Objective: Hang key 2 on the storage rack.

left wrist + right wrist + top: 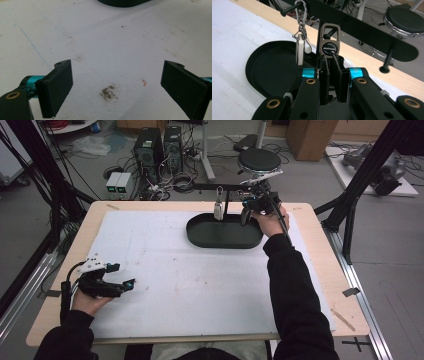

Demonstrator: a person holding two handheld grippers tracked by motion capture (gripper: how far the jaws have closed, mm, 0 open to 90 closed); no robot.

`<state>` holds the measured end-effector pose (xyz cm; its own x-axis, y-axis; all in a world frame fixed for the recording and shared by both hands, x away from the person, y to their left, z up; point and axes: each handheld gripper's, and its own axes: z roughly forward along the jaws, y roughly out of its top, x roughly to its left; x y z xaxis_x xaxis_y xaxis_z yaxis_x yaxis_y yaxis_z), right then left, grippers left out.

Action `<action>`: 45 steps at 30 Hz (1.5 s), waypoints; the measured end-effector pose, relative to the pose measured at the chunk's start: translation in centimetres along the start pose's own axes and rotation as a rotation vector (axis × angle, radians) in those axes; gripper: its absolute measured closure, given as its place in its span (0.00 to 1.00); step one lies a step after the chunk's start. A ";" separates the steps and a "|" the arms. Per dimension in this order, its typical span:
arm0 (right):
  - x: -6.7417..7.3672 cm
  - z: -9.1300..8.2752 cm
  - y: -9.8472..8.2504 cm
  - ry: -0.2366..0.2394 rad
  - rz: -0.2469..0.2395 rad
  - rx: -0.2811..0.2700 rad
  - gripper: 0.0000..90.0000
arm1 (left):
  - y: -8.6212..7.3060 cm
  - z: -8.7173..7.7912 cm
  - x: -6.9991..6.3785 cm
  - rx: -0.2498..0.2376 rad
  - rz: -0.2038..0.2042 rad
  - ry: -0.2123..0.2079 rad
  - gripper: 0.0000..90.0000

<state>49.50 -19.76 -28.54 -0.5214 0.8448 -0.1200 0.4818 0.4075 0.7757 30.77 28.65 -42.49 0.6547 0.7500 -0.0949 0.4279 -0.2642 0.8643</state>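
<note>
A bronze key fob with a round dark badge stands upright between the jaws of my right gripper, which is shut on its lower end. Its clip loop sits level with a peg of the black rack; I cannot tell whether it is hooked. A white key fob hangs by a chain from the peg to its left. In the high view my right gripper is over the right end of the black oval tray, beside the white fob. My left gripper rests open at the table's left, nothing between its jaws.
The rack stands at the table's far edge behind the tray. A white mat covers most of the wooden table. Beyond the table are a black stool, computer towers and cables on the floor.
</note>
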 end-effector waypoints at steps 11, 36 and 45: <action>0.1 2.5 -0.1 -0.041 0.021 0.013 0.94 | 0.0 0.0 0.1 -0.001 0.000 -0.002 0.12; -0.8 4.1 -2.1 0.088 0.118 0.020 0.11 | -0.1 0.0 0.1 0.000 -0.002 -0.001 0.12; -0.6 2.6 -2.3 0.172 0.130 0.042 0.01 | -0.1 -0.1 0.1 -0.002 -0.002 0.000 0.12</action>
<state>50.48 -20.31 -31.88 -0.5635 0.8213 0.0896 0.5802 0.3163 0.7505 30.71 28.77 -42.52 0.6539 0.7503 -0.0971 0.4284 -0.2614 0.8649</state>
